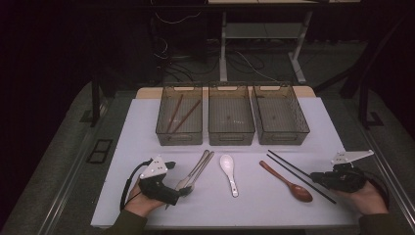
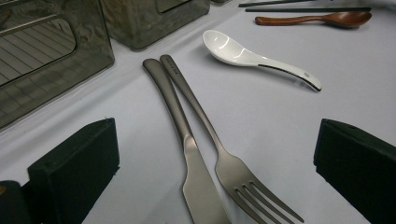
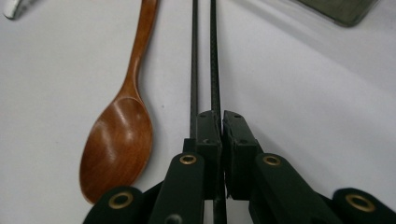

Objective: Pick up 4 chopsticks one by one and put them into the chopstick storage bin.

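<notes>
We are closing the right claw (image 3: 219,135) on one of the black chopsticks (image 3: 215,56) lying beside the wooden spoon (image 3: 119,135) on the tabletop (image 1: 147,122), while the left claw (image 1: 182,192) is hanging wide over the knife (image 2: 184,140) and fork (image 2: 219,149). Next we are probably lifting toward a bin (image 1: 281,115) (which one, unclear), keeping the grip firm.

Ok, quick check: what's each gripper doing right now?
Left gripper: open, jaws either side of the knife and fork, not gripping.
Right gripper: shut on a black chopstick.
</notes>
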`<state>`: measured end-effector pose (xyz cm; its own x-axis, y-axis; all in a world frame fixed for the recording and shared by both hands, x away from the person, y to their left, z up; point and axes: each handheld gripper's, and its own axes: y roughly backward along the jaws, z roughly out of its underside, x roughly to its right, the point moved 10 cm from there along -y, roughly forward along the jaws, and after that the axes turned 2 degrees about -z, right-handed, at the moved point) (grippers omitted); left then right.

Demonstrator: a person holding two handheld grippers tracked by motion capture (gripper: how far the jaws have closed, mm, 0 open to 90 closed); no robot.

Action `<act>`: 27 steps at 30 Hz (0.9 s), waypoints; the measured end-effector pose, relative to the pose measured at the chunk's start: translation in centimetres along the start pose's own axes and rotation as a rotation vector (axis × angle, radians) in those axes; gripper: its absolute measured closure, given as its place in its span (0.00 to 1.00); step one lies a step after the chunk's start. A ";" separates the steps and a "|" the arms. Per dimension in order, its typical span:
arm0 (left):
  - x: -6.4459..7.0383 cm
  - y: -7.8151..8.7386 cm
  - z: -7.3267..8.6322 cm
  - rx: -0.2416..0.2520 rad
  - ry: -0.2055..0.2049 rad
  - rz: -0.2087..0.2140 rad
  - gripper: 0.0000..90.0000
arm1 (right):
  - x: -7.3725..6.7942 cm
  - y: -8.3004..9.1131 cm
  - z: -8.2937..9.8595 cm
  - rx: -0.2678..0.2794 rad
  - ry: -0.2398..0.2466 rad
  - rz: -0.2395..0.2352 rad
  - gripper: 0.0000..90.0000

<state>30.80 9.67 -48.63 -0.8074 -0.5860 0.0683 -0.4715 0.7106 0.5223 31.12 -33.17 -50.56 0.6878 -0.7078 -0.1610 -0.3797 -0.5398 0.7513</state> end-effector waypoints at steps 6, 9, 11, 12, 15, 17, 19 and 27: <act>0.0 0.0 0.0 -0.003 -0.001 -0.001 0.00 | -0.3 0.5 -0.6 0.051 -0.007 -0.013 0.95; 0.0 0.0 0.0 0.000 0.000 -0.001 0.00 | -0.4 0.8 -1.0 0.081 -0.008 -0.022 0.95; 0.0 0.0 0.0 0.000 0.000 0.000 0.00 | -0.5 1.0 -1.2 0.101 -0.006 -0.028 0.95; 0.0 0.0 0.0 -0.002 -0.001 0.000 0.00 | -0.7 1.1 -1.3 0.107 -0.007 -0.032 0.95; 0.0 0.0 0.0 -0.003 -0.004 0.000 0.00 | -0.9 1.4 -1.8 0.139 0.001 -0.039 0.95; 0.0 0.0 0.0 -0.002 -0.004 0.001 0.00 | -1.0 1.6 -2.2 0.155 0.006 -0.045 0.95; 0.0 0.0 0.0 -0.001 -0.004 0.001 0.00 | -1.2 1.8 -2.5 0.174 0.006 -0.051 0.95; 0.1 -0.1 0.0 0.000 -0.007 0.005 0.00 | -1.8 2.1 -3.3 0.205 0.024 -0.073 0.95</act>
<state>30.80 9.54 -48.63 -0.8123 -0.5796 0.0654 -0.4670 0.7135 0.5223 31.14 -31.48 -46.60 0.7316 -0.6537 -0.1936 -0.4445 -0.6727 0.5916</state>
